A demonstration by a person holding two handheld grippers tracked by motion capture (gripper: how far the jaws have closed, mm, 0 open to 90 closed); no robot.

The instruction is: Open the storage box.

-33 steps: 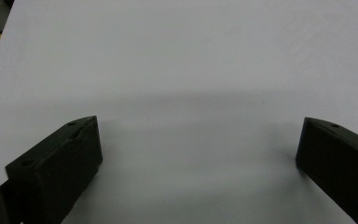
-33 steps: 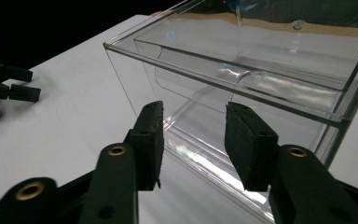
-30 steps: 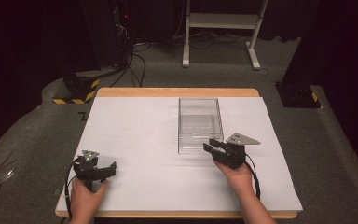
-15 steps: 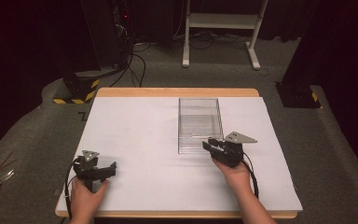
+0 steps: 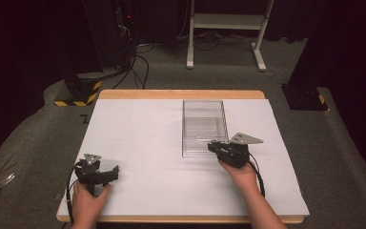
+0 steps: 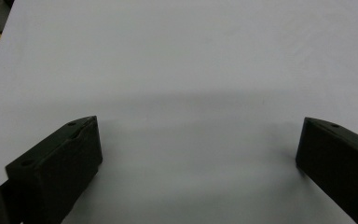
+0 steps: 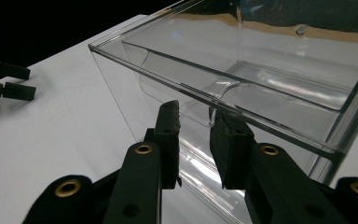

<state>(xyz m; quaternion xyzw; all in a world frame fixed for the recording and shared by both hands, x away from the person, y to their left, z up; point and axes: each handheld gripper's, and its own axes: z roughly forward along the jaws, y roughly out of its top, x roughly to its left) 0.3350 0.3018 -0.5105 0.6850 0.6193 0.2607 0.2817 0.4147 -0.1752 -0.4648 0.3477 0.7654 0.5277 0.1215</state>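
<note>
In the high view, a clear box (image 5: 204, 126) is sitting on the white sheet (image 5: 143, 138) covering the table (image 5: 181, 94), right of the sheet's middle. The right gripper (image 5: 215, 146) is lying just at the box's near wall, held by the right hand (image 5: 240, 172), its grey plate (image 5: 246, 139) pointing away from the box. The left gripper (image 5: 110, 174) is resting well apart from the box, toward the sheet's near left corner, with the left hand (image 5: 86, 202) gripping it. A stand (image 5: 226, 21) and cables (image 5: 138, 62) are lying on the floor beyond the table.

In the left gripper view, the 2 black jaws are standing wide apart over bare sheet (image 6: 182, 70), nothing between them.

In the right gripper view, the right gripper (image 7: 193, 128) is pointing at the box (image 7: 270, 88), its 2 jaws nearly together with a narrow gap. A small clear curved tab on the box's near wall is sitting at that gap; whether the jaws are pinching it I cannot tell. The left gripper (image 7: 7, 81) is showing far off, left of the box.
</note>
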